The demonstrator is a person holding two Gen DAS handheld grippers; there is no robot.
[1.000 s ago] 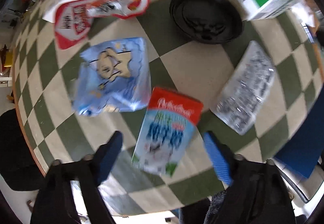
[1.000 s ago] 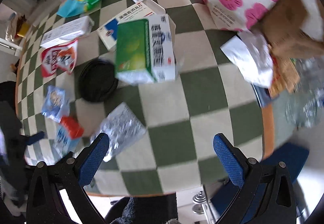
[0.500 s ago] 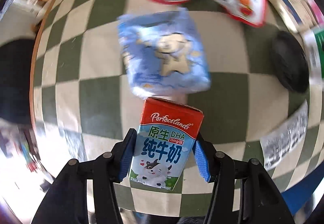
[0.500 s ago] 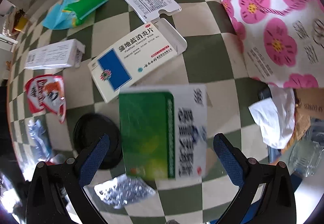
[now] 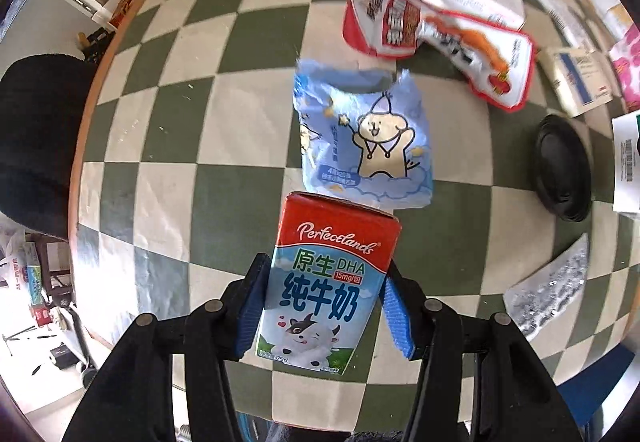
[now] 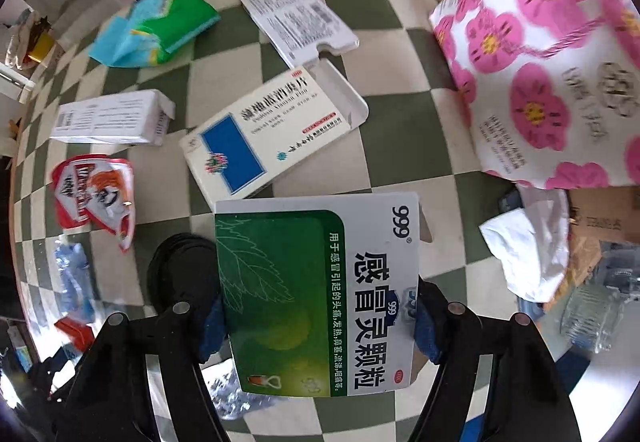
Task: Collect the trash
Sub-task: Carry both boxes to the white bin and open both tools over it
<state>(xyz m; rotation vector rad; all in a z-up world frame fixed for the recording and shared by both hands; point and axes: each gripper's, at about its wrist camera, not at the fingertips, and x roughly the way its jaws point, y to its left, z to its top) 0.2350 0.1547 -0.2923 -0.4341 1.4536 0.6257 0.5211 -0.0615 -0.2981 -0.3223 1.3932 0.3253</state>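
Observation:
My left gripper (image 5: 322, 306) is shut on a small milk carton (image 5: 326, 282) with a red top, held above the checkered table (image 5: 168, 146). My right gripper (image 6: 318, 322) is shut on a green and white medicine box (image 6: 320, 294), held above the table. Loose trash lies on the cloth: a light blue bear wrapper (image 5: 366, 140), a red and white snack packet (image 5: 436, 38), a black lid (image 5: 564, 166), a silver blister pack (image 5: 548, 294), a blue and white medicine box (image 6: 268, 134), a white box (image 6: 112, 118) and a green and teal wrapper (image 6: 156, 30).
A pink-flowered paper bag (image 6: 548, 54) stands at the right of the table, with crumpled white paper (image 6: 528, 246) and a clear glass jar (image 6: 592, 314) beside it. A flat white printed card (image 6: 296, 16) lies at the back. The table edge (image 5: 86, 110) curves on the left.
My left gripper closed on the milk carton and lifted it. My right gripper moved in over the green medicine box and closed on it.

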